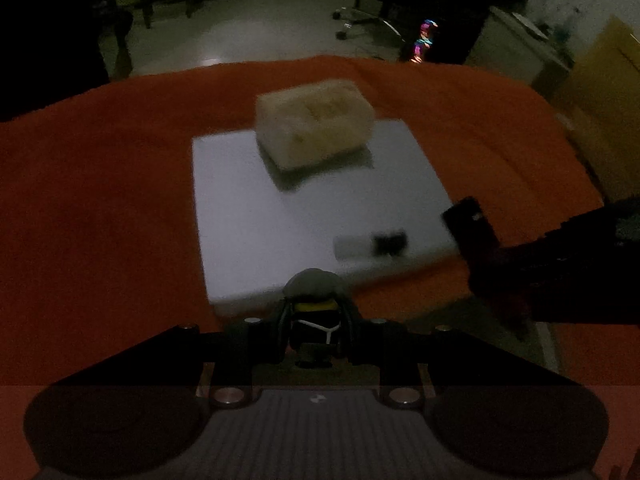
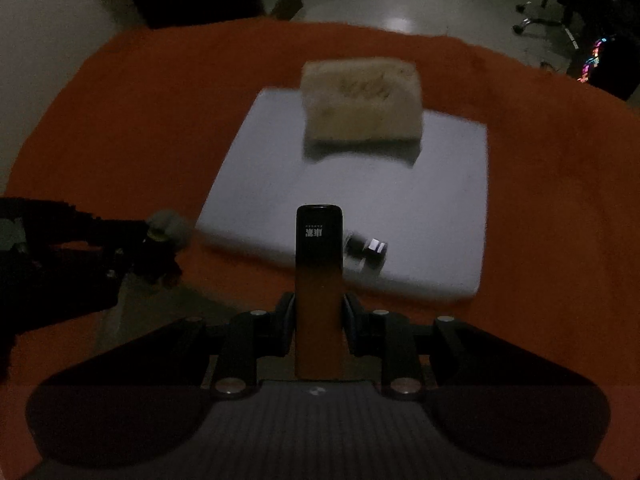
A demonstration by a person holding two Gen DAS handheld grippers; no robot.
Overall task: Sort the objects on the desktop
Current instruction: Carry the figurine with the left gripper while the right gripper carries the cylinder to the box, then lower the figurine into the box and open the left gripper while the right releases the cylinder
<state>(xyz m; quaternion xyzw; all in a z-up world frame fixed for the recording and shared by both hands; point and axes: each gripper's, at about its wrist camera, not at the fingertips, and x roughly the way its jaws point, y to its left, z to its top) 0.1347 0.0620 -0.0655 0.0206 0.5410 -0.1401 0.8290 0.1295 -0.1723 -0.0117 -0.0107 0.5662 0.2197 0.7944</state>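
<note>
My left gripper (image 1: pixel 316 320) is shut on a small grey-capped toy figure (image 1: pixel 314 300) with a yellow and black front, held just before the near edge of the white board (image 1: pixel 248 208). It also shows in the right wrist view (image 2: pixel 168 228). My right gripper (image 2: pixel 319 312) is shut on a tall dark box with an orange lower half (image 2: pixel 319 264), held upright over the board's near edge; it also shows in the left wrist view (image 1: pixel 470 224). A cream tissue pack (image 1: pixel 316 122) lies on the board's far part. A small white-and-black object (image 1: pixel 370 245) lies near the board's front.
The board lies on an orange cloth (image 1: pixel 100 168) that covers the table. Past the far edge are a dim floor, chair legs (image 1: pixel 360 16) and a lit coloured device (image 1: pixel 424 40). A yellow box (image 1: pixel 600 92) stands at the right.
</note>
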